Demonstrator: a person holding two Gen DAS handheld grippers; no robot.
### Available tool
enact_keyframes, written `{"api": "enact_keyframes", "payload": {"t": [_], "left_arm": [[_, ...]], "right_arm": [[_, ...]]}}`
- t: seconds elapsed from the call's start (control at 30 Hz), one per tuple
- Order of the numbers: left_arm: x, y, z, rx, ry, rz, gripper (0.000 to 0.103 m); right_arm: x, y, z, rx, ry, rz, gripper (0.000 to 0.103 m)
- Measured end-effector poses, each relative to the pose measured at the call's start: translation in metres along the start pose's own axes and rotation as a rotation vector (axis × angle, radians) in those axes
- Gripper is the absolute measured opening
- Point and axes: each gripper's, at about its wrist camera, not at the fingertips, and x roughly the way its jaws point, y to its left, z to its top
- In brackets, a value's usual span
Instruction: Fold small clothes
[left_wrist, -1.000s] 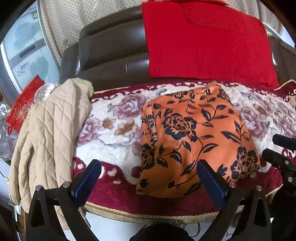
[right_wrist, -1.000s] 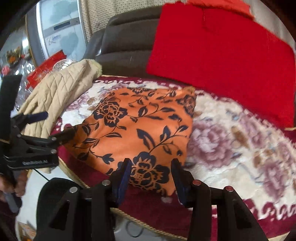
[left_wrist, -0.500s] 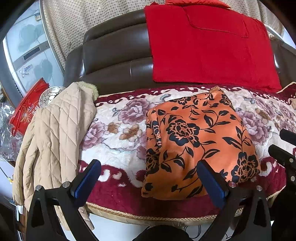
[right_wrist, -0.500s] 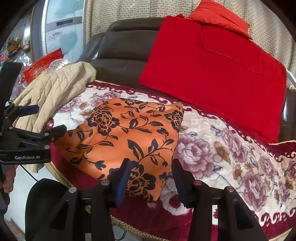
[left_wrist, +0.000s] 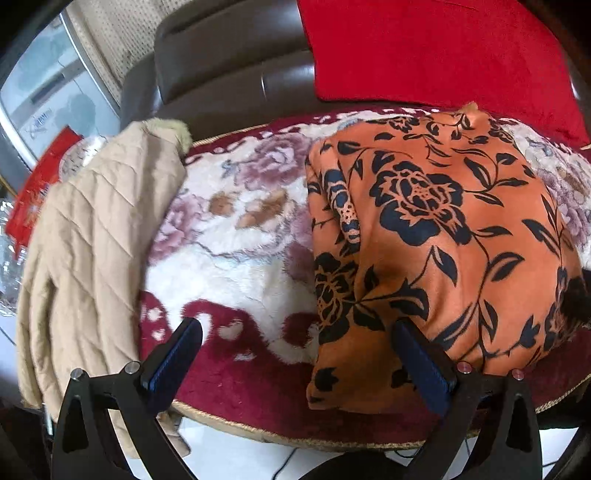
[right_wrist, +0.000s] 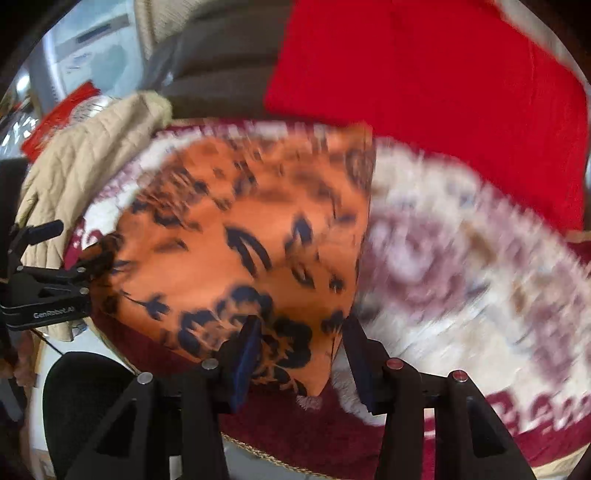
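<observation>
The one text that reads clearly is "GenRobot.AI", in pale letters on the black body of the left gripper (right_wrist: 79, 275), at about nine o'clock in the right wrist view. In the left wrist view a white appliance (left_wrist: 55, 99) at ten o'clock bears a small dark mark, and a red packet (left_wrist: 37, 188) below it carries print, both too blurred to read.

Both wrist views down, near garment (left_wrist: 443, 236)
</observation>
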Motion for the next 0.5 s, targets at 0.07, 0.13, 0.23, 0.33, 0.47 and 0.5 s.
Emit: {"api": "enact_keyframes", "payload": {"t": [0.07, 0.13, 0.23, 0.33, 0.47, 0.5], "left_arm": [[0.0, 0.008, 0.003, -0.014, 0.0, -0.034, 0.103], [-0.006, 0.015, 0.008, -0.029, -0.01, -0.045, 0.103], [-0.018, 0.023, 0.024, -0.054, -0.054, -0.054, 0.103], [-0.019, 0.024, 0.046, -0.053, -0.087, -0.042, 0.103], [0.003, 0.014, 0.077, -0.022, -0.087, -0.001, 0.103], [0.012, 0.009, 0.083, -0.014, -0.078, 0.012, 0.103]], "right_arm": [[0.011, -0.012, -0.004, 0.063, 0.012, 0.063, 0.056], [0.013, -0.021, -0.002, 0.1, 0.023, 0.12, 0.056], [0.003, -0.034, 0.01, 0.143, -0.009, 0.158, 0.056], [-0.006, -0.04, 0.035, 0.141, -0.075, 0.145, 0.056], [0.002, -0.047, 0.075, 0.174, -0.118, 0.154, 0.056], [0.006, -0.048, 0.084, 0.182, -0.125, 0.156, 0.056]]}}
